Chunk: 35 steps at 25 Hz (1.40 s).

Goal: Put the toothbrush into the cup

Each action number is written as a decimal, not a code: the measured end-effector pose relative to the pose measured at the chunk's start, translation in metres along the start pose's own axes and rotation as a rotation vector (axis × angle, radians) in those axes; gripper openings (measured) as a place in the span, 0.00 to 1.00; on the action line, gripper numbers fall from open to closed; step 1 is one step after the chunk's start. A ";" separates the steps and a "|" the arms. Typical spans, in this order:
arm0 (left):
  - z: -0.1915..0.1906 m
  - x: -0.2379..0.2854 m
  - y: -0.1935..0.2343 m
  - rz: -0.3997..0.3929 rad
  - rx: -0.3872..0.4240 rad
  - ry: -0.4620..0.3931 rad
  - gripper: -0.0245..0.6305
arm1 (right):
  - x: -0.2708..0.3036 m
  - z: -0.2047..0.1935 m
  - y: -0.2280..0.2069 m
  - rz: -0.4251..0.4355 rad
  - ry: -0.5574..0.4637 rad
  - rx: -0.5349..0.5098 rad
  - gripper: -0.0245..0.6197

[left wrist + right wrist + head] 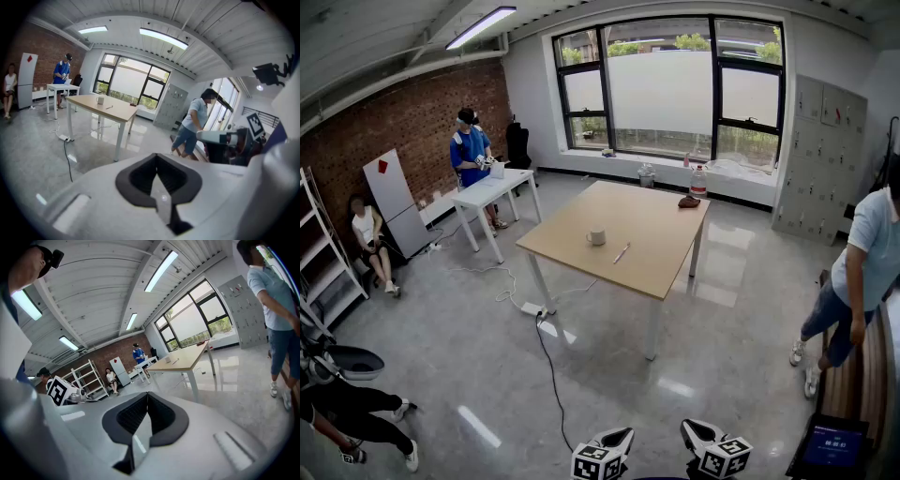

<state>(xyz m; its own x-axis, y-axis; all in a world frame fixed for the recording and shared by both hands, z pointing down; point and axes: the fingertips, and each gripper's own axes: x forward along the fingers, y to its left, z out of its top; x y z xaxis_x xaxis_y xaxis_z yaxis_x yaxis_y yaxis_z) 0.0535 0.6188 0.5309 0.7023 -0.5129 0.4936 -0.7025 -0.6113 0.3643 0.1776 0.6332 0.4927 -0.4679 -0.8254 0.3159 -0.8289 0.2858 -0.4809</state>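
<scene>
Lying flat on table (661,272), toothbrush (622,252) is seen just right of cup (596,237), not touching it. Long axis is slanted: near end left, far end right. Left gripper (622,435) and right gripper (694,429) are both pressed together, nothing pinched. All 2 are well apart from table. Toothbrush is found almost straight ahead of left gripper, so this one is judged slightly better placed.

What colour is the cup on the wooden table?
White; the cup shows best in the head view.
</scene>
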 end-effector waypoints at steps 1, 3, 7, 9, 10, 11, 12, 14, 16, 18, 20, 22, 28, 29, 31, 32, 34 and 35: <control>-0.004 0.003 -0.003 -0.004 0.002 0.003 0.04 | -0.001 -0.003 -0.004 -0.001 -0.001 0.006 0.06; -0.010 0.009 -0.009 -0.012 0.006 0.010 0.04 | -0.003 -0.008 -0.012 -0.002 -0.003 0.020 0.06; -0.010 0.011 -0.014 0.015 0.003 0.016 0.04 | -0.006 -0.008 -0.021 0.012 0.006 0.041 0.06; -0.009 0.010 -0.011 0.036 -0.006 0.014 0.04 | -0.005 -0.009 -0.022 0.022 0.015 0.048 0.06; -0.009 0.010 -0.010 0.042 -0.008 0.015 0.04 | -0.003 -0.009 -0.022 0.026 0.020 0.051 0.06; -0.009 0.013 -0.009 0.043 -0.009 0.018 0.04 | -0.001 -0.009 -0.024 0.030 0.024 0.053 0.06; -0.007 0.016 -0.009 0.042 -0.010 0.021 0.04 | 0.003 -0.006 -0.025 0.033 0.028 0.054 0.06; -0.002 0.022 -0.005 0.036 -0.014 0.025 0.04 | 0.011 0.000 -0.029 0.033 0.030 0.053 0.06; 0.002 0.026 0.005 0.034 -0.018 0.022 0.04 | 0.021 0.004 -0.033 0.022 0.026 0.053 0.06; 0.009 0.031 0.017 0.031 -0.021 0.016 0.04 | 0.033 0.008 -0.037 0.011 0.023 0.059 0.06; 0.020 0.036 0.031 0.028 -0.022 0.008 0.04 | 0.049 0.014 -0.038 0.006 0.024 0.058 0.06; 0.031 0.039 0.048 0.031 -0.026 0.003 0.04 | 0.068 0.022 -0.035 0.008 0.026 0.050 0.06; 0.074 0.040 0.099 0.029 -0.046 -0.002 0.04 | 0.132 0.044 -0.020 0.009 0.039 0.041 0.06; 0.078 0.041 0.109 0.027 -0.046 -0.005 0.04 | 0.142 0.047 -0.019 0.006 0.041 0.040 0.06; 0.088 0.041 0.126 0.025 -0.054 -0.010 0.04 | 0.161 0.054 -0.015 -0.007 0.044 0.037 0.06; 0.094 0.040 0.135 0.027 -0.061 -0.013 0.04 | 0.170 0.058 -0.013 -0.014 0.045 0.035 0.06; 0.104 0.038 0.154 0.032 -0.073 -0.020 0.04 | 0.187 0.065 -0.009 -0.026 0.045 0.030 0.06; 0.107 0.038 0.163 0.035 -0.077 -0.023 0.04 | 0.195 0.067 -0.007 -0.030 0.044 0.028 0.06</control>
<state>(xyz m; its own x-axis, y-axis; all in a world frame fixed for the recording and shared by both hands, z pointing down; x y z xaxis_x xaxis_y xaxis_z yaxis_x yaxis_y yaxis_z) -0.0220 0.4353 0.5243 0.6790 -0.5476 0.4890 -0.7329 -0.5449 0.4074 0.1129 0.4378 0.5022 -0.4564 -0.8111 0.3659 -0.8343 0.2472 -0.4928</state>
